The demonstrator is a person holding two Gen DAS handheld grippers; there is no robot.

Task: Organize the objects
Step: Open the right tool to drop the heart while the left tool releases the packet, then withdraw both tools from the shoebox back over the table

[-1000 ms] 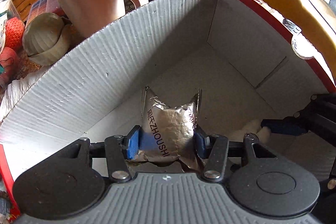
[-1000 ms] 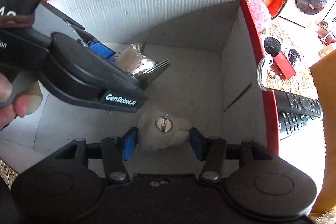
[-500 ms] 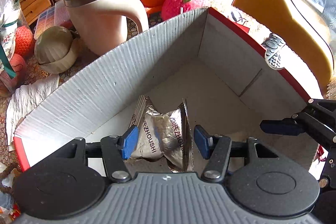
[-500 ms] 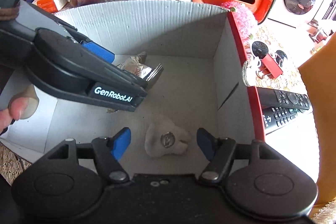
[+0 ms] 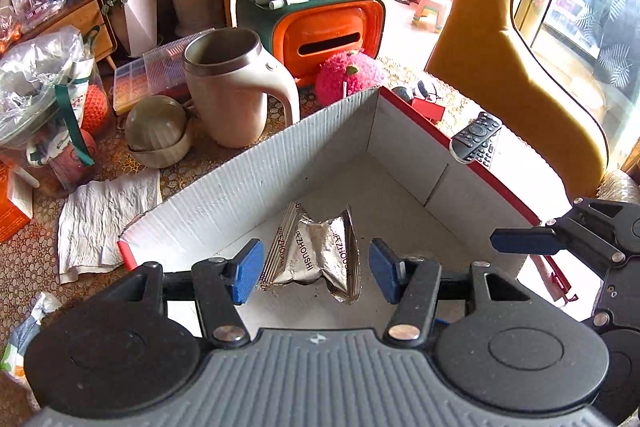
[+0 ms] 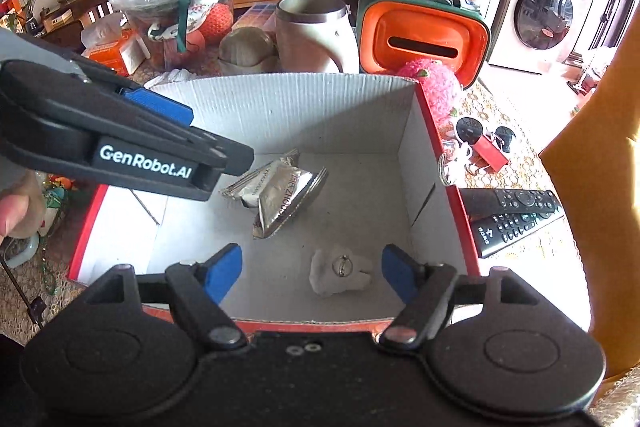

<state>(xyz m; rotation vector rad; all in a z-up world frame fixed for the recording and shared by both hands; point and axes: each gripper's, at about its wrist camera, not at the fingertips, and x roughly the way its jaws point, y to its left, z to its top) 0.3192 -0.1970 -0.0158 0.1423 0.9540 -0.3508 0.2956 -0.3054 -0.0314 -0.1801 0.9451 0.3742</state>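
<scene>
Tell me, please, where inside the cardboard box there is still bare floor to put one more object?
The box floor is bare along the back wall and in the right rear corner, behind the silver foil packets. The front left, beside the red-edged wall, is free too. The front right holds the white plush piece. Outside the box, the table is crowded.

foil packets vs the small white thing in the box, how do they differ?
The foil packets are shiny silver with printed lettering; the white piece is matte, with a small metal ring on top. The foil packets are crinkled and partly propped up; the white piece lies low. The packets are larger and sit nearer the back wall. Both rest loose on the floor of the box, neither gripped.
</scene>
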